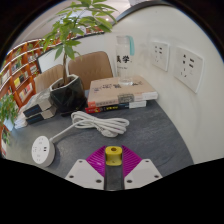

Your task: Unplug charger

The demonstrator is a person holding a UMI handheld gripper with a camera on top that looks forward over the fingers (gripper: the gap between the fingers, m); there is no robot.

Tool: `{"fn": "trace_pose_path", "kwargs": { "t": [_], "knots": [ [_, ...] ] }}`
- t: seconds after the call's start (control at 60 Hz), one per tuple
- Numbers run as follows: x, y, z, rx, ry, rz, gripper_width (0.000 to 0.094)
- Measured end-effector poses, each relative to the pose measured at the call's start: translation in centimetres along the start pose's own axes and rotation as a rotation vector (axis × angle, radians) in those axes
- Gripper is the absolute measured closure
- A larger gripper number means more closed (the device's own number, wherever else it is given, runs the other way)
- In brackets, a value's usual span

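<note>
While the fingers (114, 170) stood parted and empty, the charger (114, 153) just ahead looked light, rigid, best pinched by its sides.

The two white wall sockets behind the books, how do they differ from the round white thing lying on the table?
The wall sockets are square plates fixed upright on the wall; the round power strip lies flat on the grey table. A white cable trails coiled from the strip; none shows at the sockets. Both are white.

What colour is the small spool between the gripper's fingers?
Yellow spool, seen in the gripper view.
</note>
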State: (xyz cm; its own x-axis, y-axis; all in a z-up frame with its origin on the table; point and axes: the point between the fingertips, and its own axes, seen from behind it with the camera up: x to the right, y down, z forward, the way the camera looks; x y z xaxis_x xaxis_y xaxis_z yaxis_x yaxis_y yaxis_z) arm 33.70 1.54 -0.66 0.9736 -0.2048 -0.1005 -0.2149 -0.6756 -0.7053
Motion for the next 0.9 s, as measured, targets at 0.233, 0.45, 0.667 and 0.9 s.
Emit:
{"fn": "trace_pose_path", "kwargs": {
  "t": [0.233,0.45,0.667,0.9],
  "knots": [
    [-0.9,-3.7,-5.4,0.109,0.057,-0.001,0.023],
    [-7.8,-10.4,-19.6,0.373,0.024,-0.054,0.0112],
    [-18.3,-7.6,-30.4,0.47,-0.077,-0.111,0.0108],
    [-27.3,0.9,-32.6,0.361,-0.197,-0.191,0.0103]
  ]
}}
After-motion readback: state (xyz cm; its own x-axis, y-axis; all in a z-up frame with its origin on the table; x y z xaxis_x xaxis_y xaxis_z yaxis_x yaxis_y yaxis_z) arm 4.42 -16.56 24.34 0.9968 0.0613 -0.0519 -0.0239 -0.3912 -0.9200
